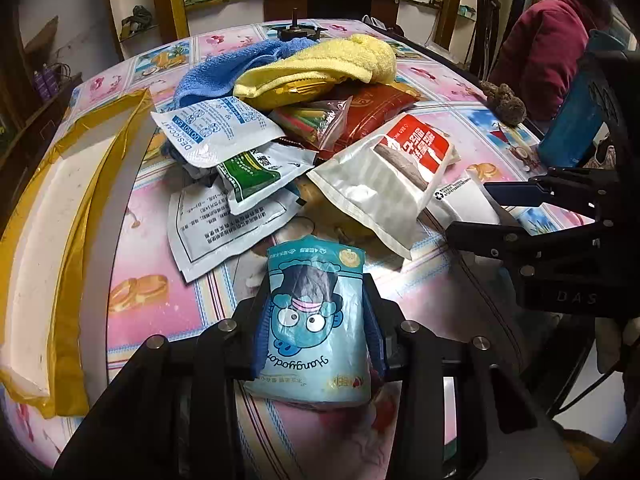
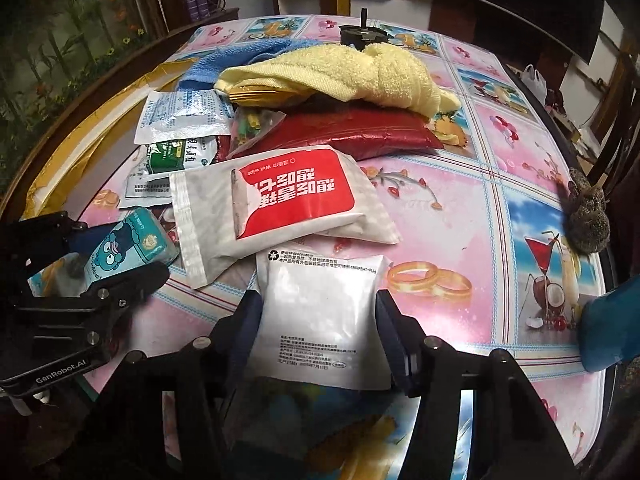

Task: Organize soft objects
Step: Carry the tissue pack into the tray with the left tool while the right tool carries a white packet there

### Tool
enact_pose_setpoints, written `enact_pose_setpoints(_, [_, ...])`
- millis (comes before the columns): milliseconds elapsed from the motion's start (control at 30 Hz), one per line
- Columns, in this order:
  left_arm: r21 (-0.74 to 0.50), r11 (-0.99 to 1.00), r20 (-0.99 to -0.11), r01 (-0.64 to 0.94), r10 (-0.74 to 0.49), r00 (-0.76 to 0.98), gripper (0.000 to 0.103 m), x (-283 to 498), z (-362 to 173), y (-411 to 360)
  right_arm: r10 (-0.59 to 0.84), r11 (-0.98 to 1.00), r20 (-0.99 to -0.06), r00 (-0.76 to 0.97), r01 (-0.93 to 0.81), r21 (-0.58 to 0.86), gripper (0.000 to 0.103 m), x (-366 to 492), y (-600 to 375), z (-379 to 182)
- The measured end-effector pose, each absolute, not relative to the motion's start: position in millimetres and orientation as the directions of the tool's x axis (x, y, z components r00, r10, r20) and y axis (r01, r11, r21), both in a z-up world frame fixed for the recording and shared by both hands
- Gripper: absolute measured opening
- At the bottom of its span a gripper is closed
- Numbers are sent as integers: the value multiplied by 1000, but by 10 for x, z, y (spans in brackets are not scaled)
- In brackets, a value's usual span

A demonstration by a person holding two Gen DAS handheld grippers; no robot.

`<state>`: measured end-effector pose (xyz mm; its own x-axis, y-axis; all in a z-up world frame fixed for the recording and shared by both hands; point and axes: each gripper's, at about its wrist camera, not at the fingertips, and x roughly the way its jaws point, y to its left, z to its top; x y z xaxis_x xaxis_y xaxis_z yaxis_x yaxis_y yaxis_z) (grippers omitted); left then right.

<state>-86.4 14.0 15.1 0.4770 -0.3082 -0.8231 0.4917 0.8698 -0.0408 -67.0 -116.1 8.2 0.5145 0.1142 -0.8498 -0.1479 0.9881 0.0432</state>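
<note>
Early stage of sorting: left tongs [image 1: 316,320] clamped on a blue cartoon tissue pack [image 1: 316,320], right tongs [image 2: 320,332] closed against the sides of a white pouch [image 2: 320,316], both low over the bench [image 2: 500,168]; the heap of sachets, wet-wipe pack [image 2: 288,196], red bag [image 2: 352,132] and yellow towel [image 2: 340,72] remains unsorted, the foam tray [image 1: 60,208] at the left appears empty

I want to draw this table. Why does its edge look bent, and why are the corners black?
Left wrist view: the fisheye lens curves the table edge and blackens the corners. Right wrist view: same bend, plus window glare on the white packet.
</note>
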Motion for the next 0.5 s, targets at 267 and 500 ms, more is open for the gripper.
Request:
enact_pose_setpoints(267, [-262,856,-746,445,-472,470,39,-1043,555,738,226,972,-805,548,-181,150,56,-890,-1190,337])
enact_pose_setpoints(500, [-377,865,-684,330,-501,530,39,-835,900,1564,380,921,-730,567,-304,243,56,-825,-879,765])
